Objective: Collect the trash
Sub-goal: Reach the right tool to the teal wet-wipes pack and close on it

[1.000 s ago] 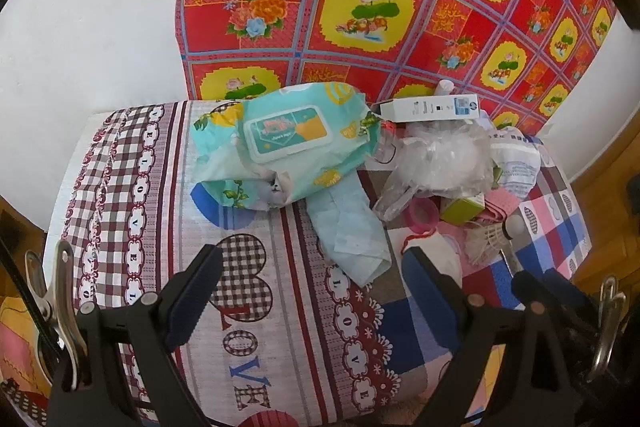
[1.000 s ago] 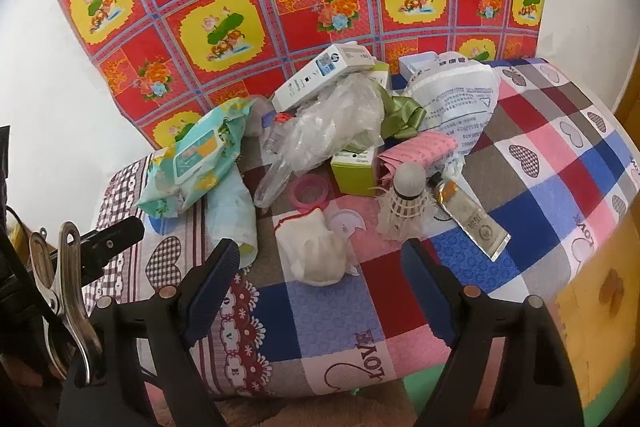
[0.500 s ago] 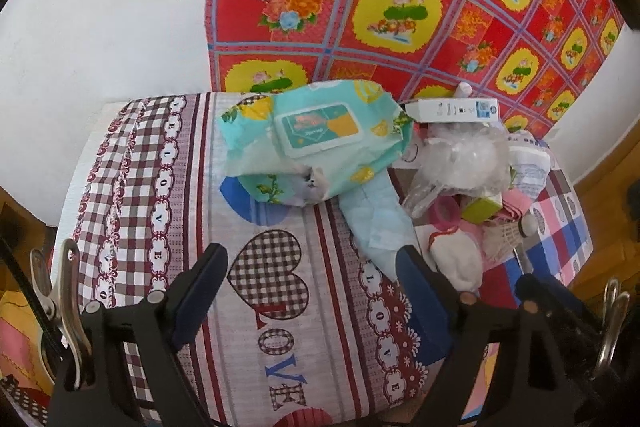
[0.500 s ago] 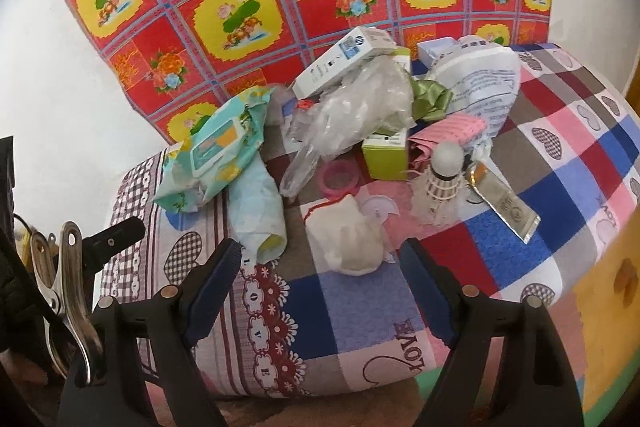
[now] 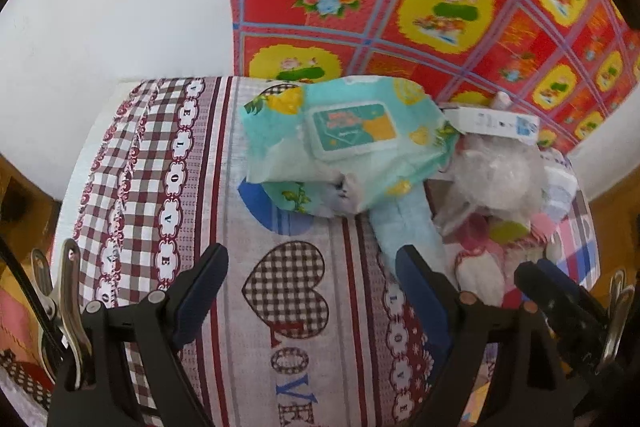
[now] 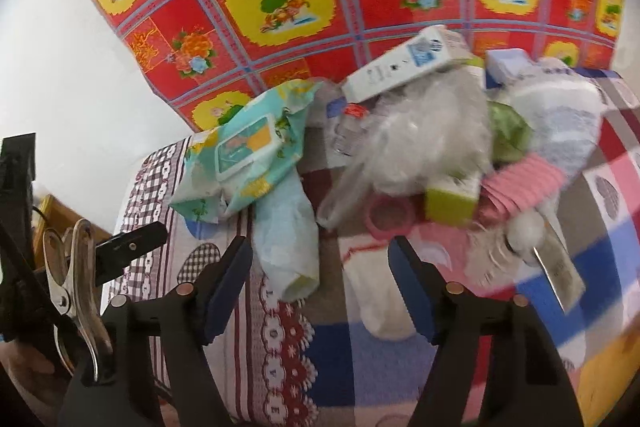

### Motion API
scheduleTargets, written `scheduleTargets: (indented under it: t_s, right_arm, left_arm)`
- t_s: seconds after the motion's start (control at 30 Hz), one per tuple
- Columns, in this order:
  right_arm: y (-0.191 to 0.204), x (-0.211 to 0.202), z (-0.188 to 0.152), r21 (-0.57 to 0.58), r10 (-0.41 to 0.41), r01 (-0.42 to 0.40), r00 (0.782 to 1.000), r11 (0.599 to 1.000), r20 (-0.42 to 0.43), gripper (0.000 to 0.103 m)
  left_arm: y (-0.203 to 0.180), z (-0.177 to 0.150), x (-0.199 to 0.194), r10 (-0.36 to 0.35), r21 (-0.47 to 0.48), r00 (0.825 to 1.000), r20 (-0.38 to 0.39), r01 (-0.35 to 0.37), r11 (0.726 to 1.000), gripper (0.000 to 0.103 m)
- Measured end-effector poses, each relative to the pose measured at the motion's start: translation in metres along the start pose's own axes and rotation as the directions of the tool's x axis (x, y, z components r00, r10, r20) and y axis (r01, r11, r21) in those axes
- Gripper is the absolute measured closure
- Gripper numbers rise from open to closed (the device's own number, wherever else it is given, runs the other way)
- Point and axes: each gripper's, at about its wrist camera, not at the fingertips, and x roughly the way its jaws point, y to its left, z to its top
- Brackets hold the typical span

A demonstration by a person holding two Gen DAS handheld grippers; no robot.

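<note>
- The left gripper (image 5: 310, 281) hung with fingers wide apart over the patterned cloth (image 5: 168, 187), holding nothing.
- The right gripper (image 6: 322, 267) was closing, nothing pinched yet; a white crumpled wad (image 6: 374, 301) lay between its fingers, trash pile (image 6: 424, 135) behind.

We see bare cloth on the surface (image 5: 160, 195) to the left of the wipes pack (image 5: 344, 139), free for a claw to pass. Right of the wipes pack, a crowded heap blocks the way: plastic bag (image 6: 424, 139), white box (image 6: 404, 67), sock (image 6: 376, 291).
</note>
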Motion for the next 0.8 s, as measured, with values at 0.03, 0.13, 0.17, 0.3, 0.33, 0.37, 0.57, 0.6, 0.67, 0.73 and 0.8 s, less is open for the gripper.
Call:
scheduleTargets:
  t_s: [0.03, 0.13, 0.17, 0.3, 0.33, 0.37, 0.57, 0.6, 0.67, 0.73, 0.8]
  right_arm:
    - [0.0, 0.005, 0.006, -0.005, 0.009, -0.009, 1.0, 1.0, -0.006, 0.031]
    - [0.001, 0.018, 0.019, -0.028, 0.026, -0.026, 1.0, 0.999, -0.013, 0.032]
    - [0.002, 0.023, 0.025, -0.04, 0.034, -0.034, 0.999, 0.999, -0.014, 0.032]
    - [0.004, 0.039, 0.044, -0.069, 0.057, -0.058, 0.998, 0.996, -0.016, 0.033]
    - [0.005, 0.043, 0.049, -0.077, 0.066, -0.067, 0.998, 0.995, -0.014, 0.034]
    - [0.007, 0.047, 0.055, -0.085, 0.073, -0.074, 0.997, 0.994, -0.012, 0.036]
    - [0.015, 0.069, 0.082, -0.123, 0.091, -0.09, 0.996, 0.988, 0.002, 0.039]
    - [0.016, 0.075, 0.085, -0.123, 0.093, -0.092, 0.996, 0.988, -0.001, 0.039]
    - [0.017, 0.086, 0.092, -0.122, 0.1, -0.1, 0.995, 0.987, -0.008, 0.043]
    - [0.018, 0.099, 0.096, -0.131, 0.095, -0.096, 0.995, 0.987, -0.02, 0.044]
    - [0.017, 0.108, 0.098, -0.132, 0.089, -0.092, 0.996, 0.987, -0.032, 0.047]
  left_arm:
    - [0.002, 0.003, 0.003, -0.003, -0.012, 1.0, -0.006, 0.003, 1.0, 0.014]
    - [0.005, 0.015, 0.014, 0.008, -0.034, 1.0, -0.012, -0.008, 0.999, 0.014]
    - [0.006, 0.02, 0.018, 0.016, -0.037, 1.0, -0.008, -0.016, 0.999, 0.015]
    - [0.008, 0.035, 0.03, 0.032, -0.055, 0.999, -0.002, -0.032, 0.998, 0.015]
    - [0.009, 0.038, 0.033, 0.035, -0.062, 0.999, -0.004, -0.036, 0.997, 0.015]
    - [0.01, 0.042, 0.037, 0.04, -0.069, 0.999, -0.004, -0.04, 0.997, 0.015]
    - [0.016, 0.063, 0.061, 0.067, -0.104, 0.998, -0.009, -0.067, 0.992, 0.015]
    - [0.017, 0.065, 0.065, 0.07, -0.109, 0.997, -0.011, -0.071, 0.991, 0.015]
    - [0.019, 0.069, 0.073, 0.077, -0.118, 0.997, -0.018, -0.078, 0.99, 0.017]
    - [0.021, 0.072, 0.083, 0.08, -0.122, 0.996, -0.031, -0.084, 0.989, 0.02]
    - [0.025, 0.074, 0.093, 0.093, -0.124, 0.995, -0.045, -0.098, 0.987, 0.02]
